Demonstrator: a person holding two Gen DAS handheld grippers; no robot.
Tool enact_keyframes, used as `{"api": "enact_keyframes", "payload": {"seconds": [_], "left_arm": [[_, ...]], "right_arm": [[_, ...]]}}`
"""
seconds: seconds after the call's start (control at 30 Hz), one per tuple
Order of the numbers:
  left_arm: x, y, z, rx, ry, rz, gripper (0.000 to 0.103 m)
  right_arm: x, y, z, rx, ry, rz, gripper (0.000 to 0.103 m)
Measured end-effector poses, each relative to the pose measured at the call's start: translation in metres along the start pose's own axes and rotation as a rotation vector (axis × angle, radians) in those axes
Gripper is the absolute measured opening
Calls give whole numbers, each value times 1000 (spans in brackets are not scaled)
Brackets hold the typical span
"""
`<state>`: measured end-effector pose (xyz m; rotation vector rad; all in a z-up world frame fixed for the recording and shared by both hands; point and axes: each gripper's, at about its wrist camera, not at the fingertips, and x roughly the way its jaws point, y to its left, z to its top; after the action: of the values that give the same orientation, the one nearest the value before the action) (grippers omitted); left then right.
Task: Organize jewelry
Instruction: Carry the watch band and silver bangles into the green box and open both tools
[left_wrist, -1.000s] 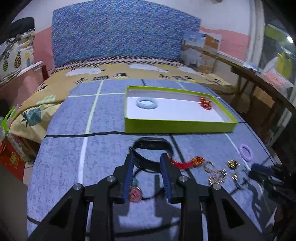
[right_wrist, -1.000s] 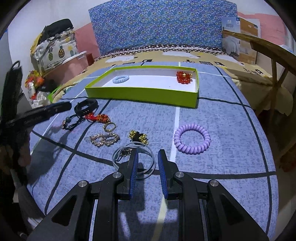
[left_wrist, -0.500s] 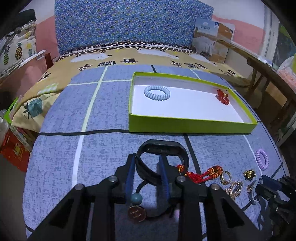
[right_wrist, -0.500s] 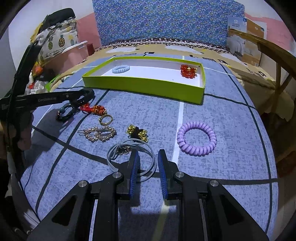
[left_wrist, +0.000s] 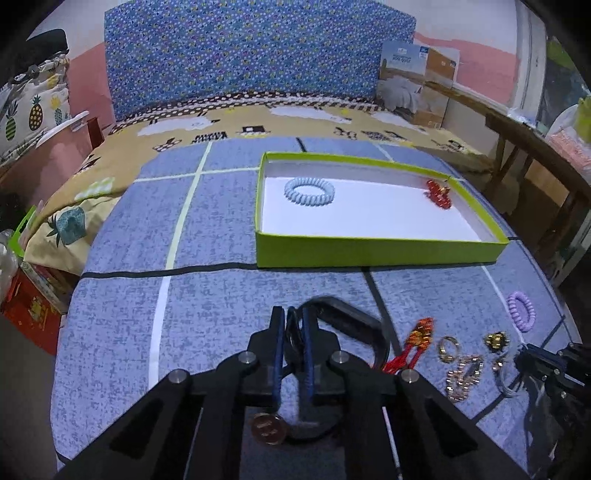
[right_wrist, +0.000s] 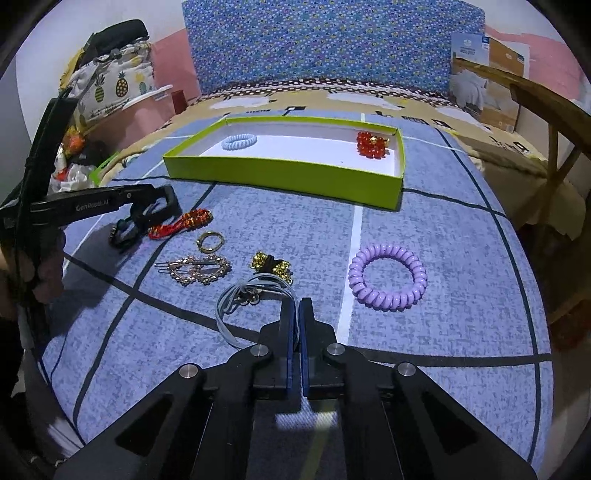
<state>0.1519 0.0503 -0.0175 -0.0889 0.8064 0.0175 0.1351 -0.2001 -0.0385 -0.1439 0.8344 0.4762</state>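
On the blue-grey bed cover (left_wrist: 122, 258), both tools have just been closing — the left tool (left_wrist: 293, 325) onto the black band (left_wrist: 343, 314), the right tool (right_wrist: 296, 308) onto the grey hair ties (right_wrist: 236, 295) — so both seem ready for lifting to the green tray (left_wrist: 369, 253).

Both fisheye views were dim indoor shots with a bluish cast. Edges bowed hard, with black vignette in the corners. The left gripper (left_wrist: 293, 325) threw a soft shadow on the blue bedspread (left_wrist: 207, 306). The black wristband (left_wrist: 347, 321) was motion-blurred. The right gripper (right_wrist: 296, 317) stayed sharp. Noise was visible throughout.
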Motion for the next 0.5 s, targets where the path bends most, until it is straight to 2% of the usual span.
{"api": "enact_keyframes", "payload": {"seconds": [0.27, 0.5], "left_arm": [[-23, -10, -4, 44, -60, -46, 9], [-31, -6, -1, 30, -78, -58, 8]], "right_arm": [[-15, 2, 3, 7, -47, 8, 2], [-23, 2, 5, 15, -66, 6, 2]]}}
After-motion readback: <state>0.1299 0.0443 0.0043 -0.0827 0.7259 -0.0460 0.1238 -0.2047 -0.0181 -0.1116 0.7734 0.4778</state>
